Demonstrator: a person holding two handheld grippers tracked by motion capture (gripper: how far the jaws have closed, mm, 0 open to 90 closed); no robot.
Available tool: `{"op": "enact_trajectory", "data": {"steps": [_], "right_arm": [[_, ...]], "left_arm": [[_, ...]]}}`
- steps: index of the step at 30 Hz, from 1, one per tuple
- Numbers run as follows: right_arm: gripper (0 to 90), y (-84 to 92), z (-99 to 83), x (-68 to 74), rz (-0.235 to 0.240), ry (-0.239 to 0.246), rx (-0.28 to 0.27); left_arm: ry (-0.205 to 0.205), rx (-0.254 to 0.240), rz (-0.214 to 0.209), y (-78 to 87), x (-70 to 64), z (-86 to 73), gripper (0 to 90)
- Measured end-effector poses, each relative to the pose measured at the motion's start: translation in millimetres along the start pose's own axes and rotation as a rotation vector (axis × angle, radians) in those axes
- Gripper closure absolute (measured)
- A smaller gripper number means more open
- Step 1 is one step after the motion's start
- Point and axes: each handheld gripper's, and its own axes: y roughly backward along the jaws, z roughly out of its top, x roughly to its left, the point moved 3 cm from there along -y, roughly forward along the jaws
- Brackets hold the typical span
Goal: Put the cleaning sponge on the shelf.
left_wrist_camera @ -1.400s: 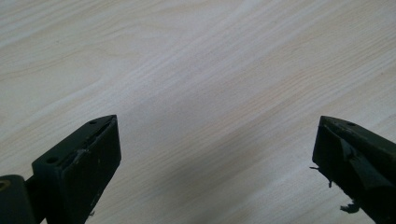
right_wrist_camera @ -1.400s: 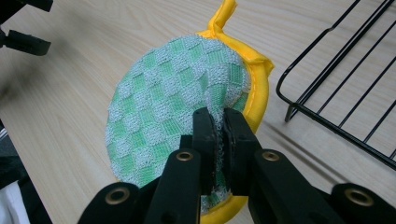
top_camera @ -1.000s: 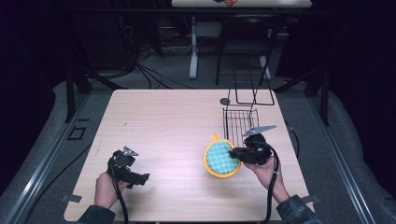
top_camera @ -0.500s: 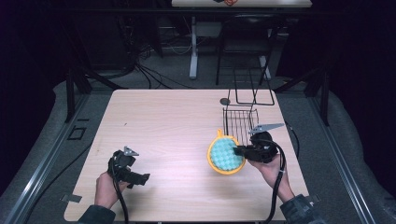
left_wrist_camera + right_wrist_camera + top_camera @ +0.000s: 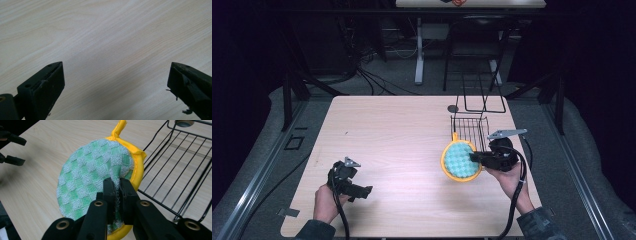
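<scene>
Two tongs are at work over the pale wood-grain desk [image 5: 412,130]. The right tongs [image 5: 116,192] are clamped tight on the round scouring pad with a green-and-white checked face and yellow rim [image 5: 92,185], pinching a fold of its checked cloth near the edge closest to the hand. In the high view the same pad [image 5: 459,160] stands tilted off the desk, just to the left of the right tongs [image 5: 476,157], its small yellow loop pointing away from the person. Just beyond and to the right of these tongs sits the black wire basket [image 5: 469,129], with its bars [image 5: 175,175] running close beside the pad's yellow rim; whether they touch cannot be told. A small dark round disc [image 5: 454,108] lies on the desk past the basket's far corner.

The left tongs [image 5: 362,191] are low over the near left part of the desk, well apart from the pad. Their jaws stand wide with nothing between them, bare desk surface [image 5: 112,45] beneath.
</scene>
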Motion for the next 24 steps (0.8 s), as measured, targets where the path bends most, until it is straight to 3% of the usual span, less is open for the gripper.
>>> {"op": "enact_trajectory", "data": {"steps": [24], "right_arm": [[85.1,17.2,2.6,-21.8,-0.059,-0.031,-0.035]], "left_arm": [[-0.004,0.001,0.000,-0.2,-0.5,0.0,1.2]]}}
